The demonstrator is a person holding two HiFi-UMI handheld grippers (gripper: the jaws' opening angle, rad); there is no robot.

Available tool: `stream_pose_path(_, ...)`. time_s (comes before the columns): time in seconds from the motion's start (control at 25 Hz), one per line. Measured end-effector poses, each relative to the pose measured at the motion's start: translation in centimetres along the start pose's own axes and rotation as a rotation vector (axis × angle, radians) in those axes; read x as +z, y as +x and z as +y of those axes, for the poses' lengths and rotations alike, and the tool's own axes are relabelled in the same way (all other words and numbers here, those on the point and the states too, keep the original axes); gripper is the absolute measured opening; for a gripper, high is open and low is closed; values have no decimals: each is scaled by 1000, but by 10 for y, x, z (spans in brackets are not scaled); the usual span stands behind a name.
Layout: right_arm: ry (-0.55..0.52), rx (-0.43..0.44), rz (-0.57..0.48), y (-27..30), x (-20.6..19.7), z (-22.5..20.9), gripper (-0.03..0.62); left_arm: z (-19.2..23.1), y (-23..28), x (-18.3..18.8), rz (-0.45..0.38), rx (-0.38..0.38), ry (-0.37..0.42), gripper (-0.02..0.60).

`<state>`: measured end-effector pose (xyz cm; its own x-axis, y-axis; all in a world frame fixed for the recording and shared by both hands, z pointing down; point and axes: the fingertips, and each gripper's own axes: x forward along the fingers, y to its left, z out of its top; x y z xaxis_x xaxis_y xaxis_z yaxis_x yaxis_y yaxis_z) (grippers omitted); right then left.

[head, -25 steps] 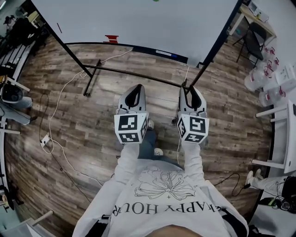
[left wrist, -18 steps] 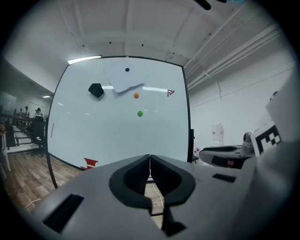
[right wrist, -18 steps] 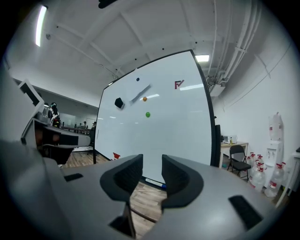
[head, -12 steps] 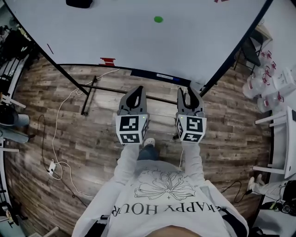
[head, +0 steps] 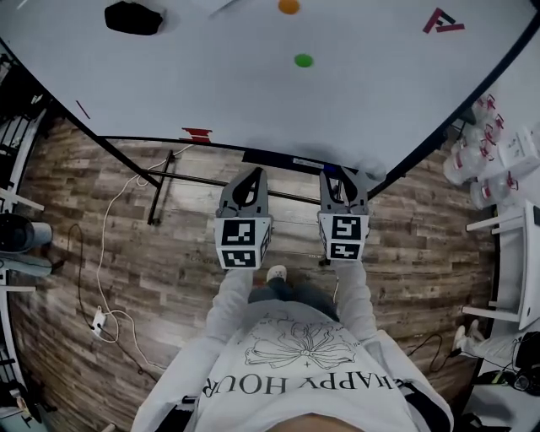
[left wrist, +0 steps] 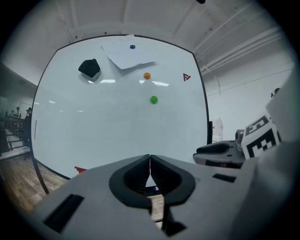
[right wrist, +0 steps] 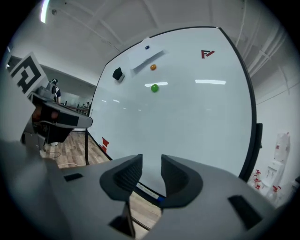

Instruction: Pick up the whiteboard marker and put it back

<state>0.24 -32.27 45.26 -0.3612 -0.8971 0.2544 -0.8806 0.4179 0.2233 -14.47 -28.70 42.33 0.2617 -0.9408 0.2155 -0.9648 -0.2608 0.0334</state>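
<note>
I am holding both grippers level in front of the whiteboard (head: 253,84), and the whiteboard marker (head: 308,162) is lying flat on the dark tray (head: 270,158) along the board's bottom edge. Its long axis is running along the tray, its white barrel is toward my left and its blue end is pointing to my right. In the head view it is sitting ahead of the gap between the two grippers, nearer the right one, and neither gripper is touching it. In the right gripper view it is showing just below that gripper's fingers. The tray is carrying nothing else that I can make out. The left gripper (head: 251,173) is hanging with its fingers pressed together at the tips, nothing between them. The right gripper (head: 342,173) is hanging with its fingers only narrowly apart, and that slot is empty too. Higher on the board, a green magnet (head: 304,61), an orange magnet (head: 288,6) and a black eraser (head: 133,17) are sitting well apart from the marker. White jugs (head: 472,156) with red labels are standing on the wooden floor (head: 126,228) to my right, and I cannot tell what is in them. A white cable (head: 110,253) is trailing over the floor to my left.
</note>
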Motion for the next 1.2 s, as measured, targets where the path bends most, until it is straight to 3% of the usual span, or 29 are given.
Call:
stream_pose_path(0.4,-196,72,117,63,-29,4,118,19,30,-16,52,23,-5,6)
stream_pose_path(0.8,-498,286,265,119,-82,25,102,22,48,-26,87,67,-4,6)
stream_pose_path(1.2,-634,448,436,152,-136,42,89,31,54,-34,109,127,-21,6)
